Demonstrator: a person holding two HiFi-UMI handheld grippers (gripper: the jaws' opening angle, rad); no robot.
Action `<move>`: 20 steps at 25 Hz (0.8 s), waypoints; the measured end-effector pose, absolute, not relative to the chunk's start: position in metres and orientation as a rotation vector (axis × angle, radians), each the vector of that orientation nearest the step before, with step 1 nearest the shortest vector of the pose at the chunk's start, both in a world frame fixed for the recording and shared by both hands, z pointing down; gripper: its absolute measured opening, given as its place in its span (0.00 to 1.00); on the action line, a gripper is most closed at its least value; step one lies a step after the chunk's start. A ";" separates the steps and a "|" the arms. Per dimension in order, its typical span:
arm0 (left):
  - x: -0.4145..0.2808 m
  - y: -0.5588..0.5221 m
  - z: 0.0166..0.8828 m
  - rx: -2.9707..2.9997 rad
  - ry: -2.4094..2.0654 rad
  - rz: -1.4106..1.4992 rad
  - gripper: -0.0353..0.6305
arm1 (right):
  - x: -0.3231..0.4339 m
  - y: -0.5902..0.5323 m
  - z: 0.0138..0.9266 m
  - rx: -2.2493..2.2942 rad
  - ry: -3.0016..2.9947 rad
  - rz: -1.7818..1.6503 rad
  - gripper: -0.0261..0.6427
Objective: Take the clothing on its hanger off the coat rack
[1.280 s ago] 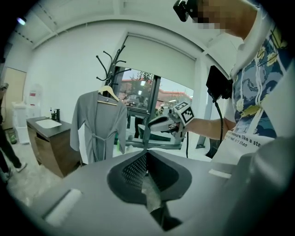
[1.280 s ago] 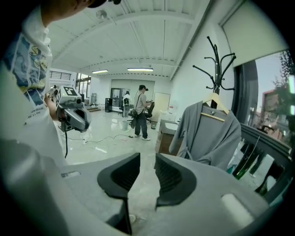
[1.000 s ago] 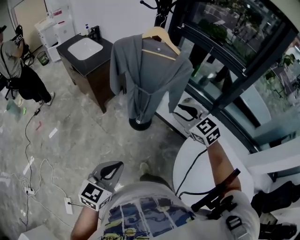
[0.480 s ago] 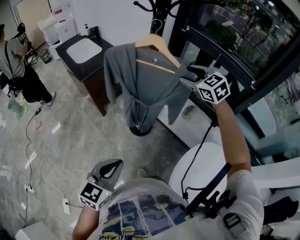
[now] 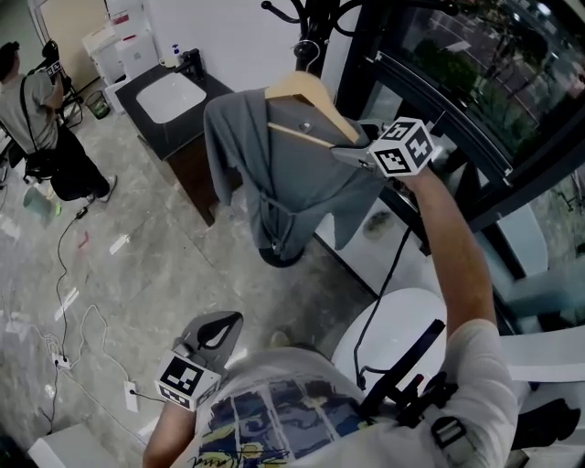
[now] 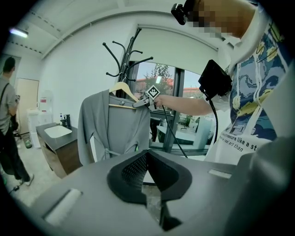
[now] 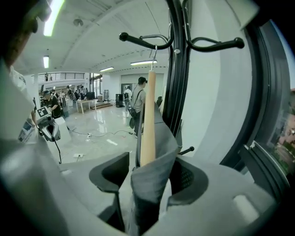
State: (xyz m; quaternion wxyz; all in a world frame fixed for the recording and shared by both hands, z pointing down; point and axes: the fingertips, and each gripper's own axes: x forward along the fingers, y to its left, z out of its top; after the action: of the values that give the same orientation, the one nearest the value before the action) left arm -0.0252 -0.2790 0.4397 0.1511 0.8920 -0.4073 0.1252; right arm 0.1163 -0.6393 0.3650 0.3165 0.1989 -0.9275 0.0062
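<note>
A grey robe hangs on a wooden hanger, whose hook sits on an arm of the black coat rack. My right gripper is raised to the robe's right shoulder. In the right gripper view its jaws are opening, with the hanger's end and the cloth over it between them; the left pad stands apart from the cloth. My left gripper is low by my waist, shut and empty, pointing at the robe.
A dark vanity with a white sink stands left of the rack. A person is at the far left, and cables lie on the floor. A round white table is below my right arm, with window frames behind.
My right gripper rose from above the white table to the robe's right shoulder and now has the hanger's end between its jaws. The left gripper stayed where it was.
</note>
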 end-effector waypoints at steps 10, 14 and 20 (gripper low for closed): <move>-0.032 -0.272 0.444 2.536 -1.206 0.351 0.06 | 0.098 -0.629 0.372 0.440 -2.439 -0.003 0.08; -0.038 -0.262 0.446 2.532 -1.217 0.351 0.06 | 0.102 -0.630 0.358 0.532 -2.476 -0.001 0.04; -0.048 -0.242 0.444 2.537 -1.228 0.342 0.06 | 0.109 -0.617 0.351 0.600 -2.465 0.020 0.04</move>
State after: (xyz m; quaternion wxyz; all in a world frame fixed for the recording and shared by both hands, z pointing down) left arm -0.0480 -0.2425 0.4440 0.1507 0.8833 -0.4277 0.1191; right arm 0.1088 -0.6168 0.3510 0.2978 0.2257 -0.9275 0.0076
